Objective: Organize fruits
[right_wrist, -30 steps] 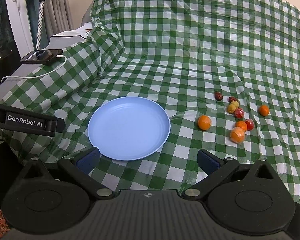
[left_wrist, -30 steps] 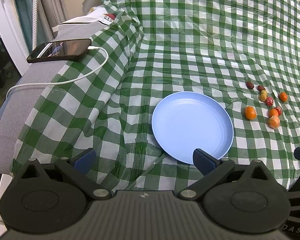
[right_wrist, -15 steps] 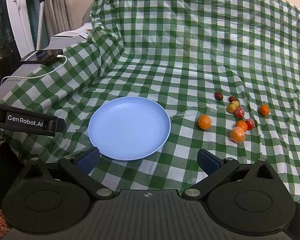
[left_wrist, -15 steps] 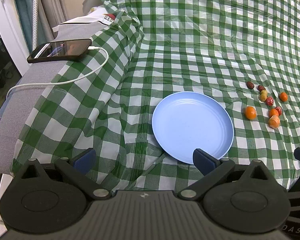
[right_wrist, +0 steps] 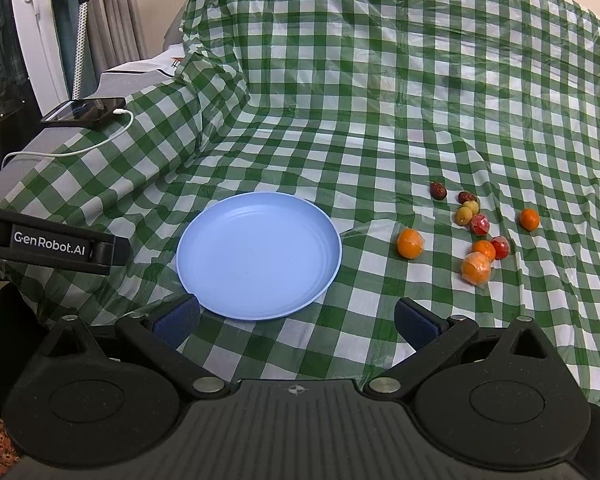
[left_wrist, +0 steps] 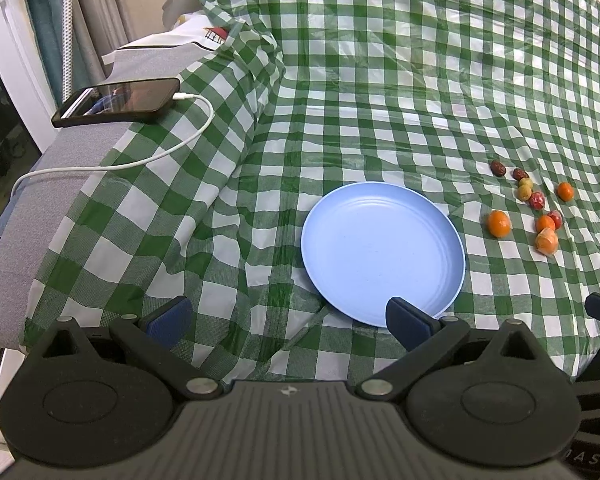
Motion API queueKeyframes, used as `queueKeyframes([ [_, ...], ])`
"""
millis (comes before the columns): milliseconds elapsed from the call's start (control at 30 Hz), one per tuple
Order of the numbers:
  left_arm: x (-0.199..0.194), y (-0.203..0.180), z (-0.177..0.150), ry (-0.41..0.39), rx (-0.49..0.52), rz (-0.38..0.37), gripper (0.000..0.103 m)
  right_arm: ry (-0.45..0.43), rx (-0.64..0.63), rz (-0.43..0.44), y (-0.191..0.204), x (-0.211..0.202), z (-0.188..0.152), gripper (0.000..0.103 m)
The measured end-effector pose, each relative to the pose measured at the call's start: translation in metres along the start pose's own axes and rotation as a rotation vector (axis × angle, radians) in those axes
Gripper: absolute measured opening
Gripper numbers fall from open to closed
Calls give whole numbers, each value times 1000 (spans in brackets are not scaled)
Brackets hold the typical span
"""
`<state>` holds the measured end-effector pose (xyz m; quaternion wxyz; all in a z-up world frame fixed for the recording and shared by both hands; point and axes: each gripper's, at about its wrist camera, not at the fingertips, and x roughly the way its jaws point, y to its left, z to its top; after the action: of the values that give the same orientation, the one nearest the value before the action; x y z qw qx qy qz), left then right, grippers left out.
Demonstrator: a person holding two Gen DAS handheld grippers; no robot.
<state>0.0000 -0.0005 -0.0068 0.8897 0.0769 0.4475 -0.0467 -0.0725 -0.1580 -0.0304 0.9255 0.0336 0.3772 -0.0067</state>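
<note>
A light blue plate (left_wrist: 384,288) (right_wrist: 204,248) lies bare on the green checked cloth. Right of it is a loose cluster of small fruits: an orange (left_wrist: 499,224) (right_wrist: 410,243) nearest the plate, a wrapped orange (right_wrist: 476,268), small oranges, red fruits (right_wrist: 480,225), a yellow-green one (right_wrist: 464,216) and dark dates (right_wrist: 438,191). My left gripper (left_wrist: 288,318) is open and empty, hovering at the plate's near-left edge. My right gripper (right_wrist: 296,320) is open and empty, at the plate's near edge. The left gripper's side also shows in the right wrist view (right_wrist: 52,242).
A black phone (left_wrist: 118,101) with a white charging cable (left_wrist: 148,160) lies on a grey padded surface at the far left. The cloth (right_wrist: 380,92) rises steeply behind the plate and is creased. A white door frame and curtains stand at the left.
The right gripper has edged slightly forward and up. The left gripper, plate and fruits have not visibly moved.
</note>
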Motion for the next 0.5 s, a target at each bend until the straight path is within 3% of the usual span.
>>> queueKeyframes([
  [500,1,-4,-1,-3,15,9,103,7,24,11,-2,5,-1,103],
])
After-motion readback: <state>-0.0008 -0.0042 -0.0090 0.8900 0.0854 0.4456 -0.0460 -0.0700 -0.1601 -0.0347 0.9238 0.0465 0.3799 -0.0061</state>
